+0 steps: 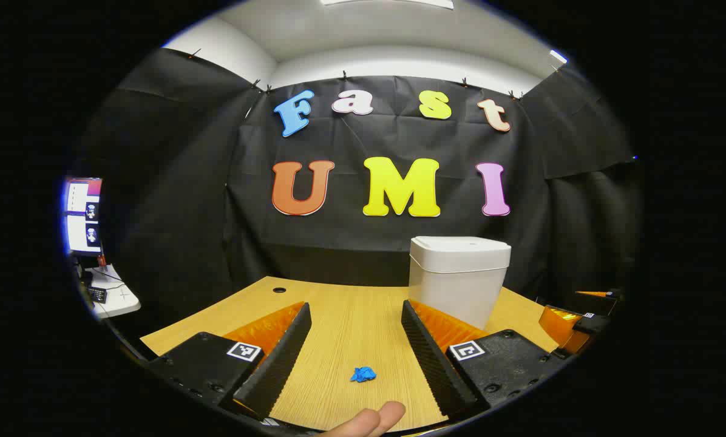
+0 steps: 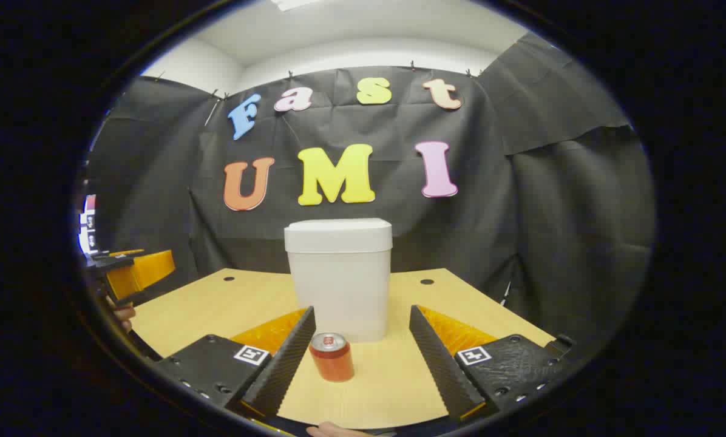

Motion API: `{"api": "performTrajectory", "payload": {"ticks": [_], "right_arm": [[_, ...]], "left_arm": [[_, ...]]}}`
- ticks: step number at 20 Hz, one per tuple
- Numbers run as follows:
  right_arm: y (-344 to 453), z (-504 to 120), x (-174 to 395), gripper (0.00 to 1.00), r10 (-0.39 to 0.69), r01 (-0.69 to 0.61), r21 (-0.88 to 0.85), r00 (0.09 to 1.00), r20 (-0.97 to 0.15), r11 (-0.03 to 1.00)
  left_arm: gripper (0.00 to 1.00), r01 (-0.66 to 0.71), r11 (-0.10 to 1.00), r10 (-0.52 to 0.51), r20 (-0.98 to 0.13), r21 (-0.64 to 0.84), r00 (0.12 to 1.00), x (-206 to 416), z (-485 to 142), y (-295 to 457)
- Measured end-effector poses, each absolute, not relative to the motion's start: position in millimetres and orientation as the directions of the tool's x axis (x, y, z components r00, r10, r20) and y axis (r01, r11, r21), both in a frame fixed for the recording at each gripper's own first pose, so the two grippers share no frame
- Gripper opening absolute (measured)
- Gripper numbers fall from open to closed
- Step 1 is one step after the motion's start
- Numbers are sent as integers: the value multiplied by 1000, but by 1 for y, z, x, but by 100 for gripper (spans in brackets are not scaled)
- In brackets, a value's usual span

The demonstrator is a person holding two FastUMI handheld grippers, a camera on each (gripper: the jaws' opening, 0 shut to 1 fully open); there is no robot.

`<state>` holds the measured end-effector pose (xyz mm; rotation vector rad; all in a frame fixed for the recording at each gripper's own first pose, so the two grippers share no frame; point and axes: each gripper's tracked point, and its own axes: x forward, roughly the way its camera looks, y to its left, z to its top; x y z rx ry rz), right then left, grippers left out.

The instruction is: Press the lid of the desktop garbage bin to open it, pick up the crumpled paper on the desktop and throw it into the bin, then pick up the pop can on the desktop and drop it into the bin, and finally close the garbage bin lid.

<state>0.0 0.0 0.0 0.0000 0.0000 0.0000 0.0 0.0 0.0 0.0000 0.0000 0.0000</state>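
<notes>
The white desktop bin [image 1: 459, 276] stands on the wooden desk with its lid down; in the right gripper view the bin [image 2: 339, 276] is straight ahead. A small blue crumpled paper [image 1: 363, 374] lies on the desk between the fingers of my left gripper [image 1: 356, 315], which is open and apart from it. An orange-red pop can [image 2: 331, 356] stands upright in front of the bin, nearer the left finger of my right gripper [image 2: 363, 318], which is open around nothing. The other gripper [image 1: 581, 312] shows at the right edge of the left gripper view, and the left one [image 2: 133, 270] at the left edge of the right gripper view.
The wooden desk [image 1: 339, 315] has cable holes near its back edge [image 2: 427, 281]. Black cloth walls close in the back and sides. A side table with a screen [image 1: 84, 215] stands at far left. A fingertip [image 1: 375, 419] shows at the bottom edge.
</notes>
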Motion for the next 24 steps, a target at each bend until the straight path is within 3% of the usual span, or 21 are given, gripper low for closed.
{"api": "performTrajectory", "payload": {"ticks": [4, 15, 24], "right_arm": [[-8, 9, -4, 96, -24, 26, -36, 999, 45, 999], [-27, -5, 6, 97, -48, 48, -4, 999, -9, 999], [-25, 10, 12, 96, -46, 48, -50, 998, 30, 998]], "left_arm": [[96, -17, 1000, 17, -20, -17, 1000, 1, -6, 8], [97, 9, 1000, -9, -16, -16, 1000, 0, -3, 3], [97, 3, 1000, -4, -43, -26, 999, 5, -9, 7]]}}
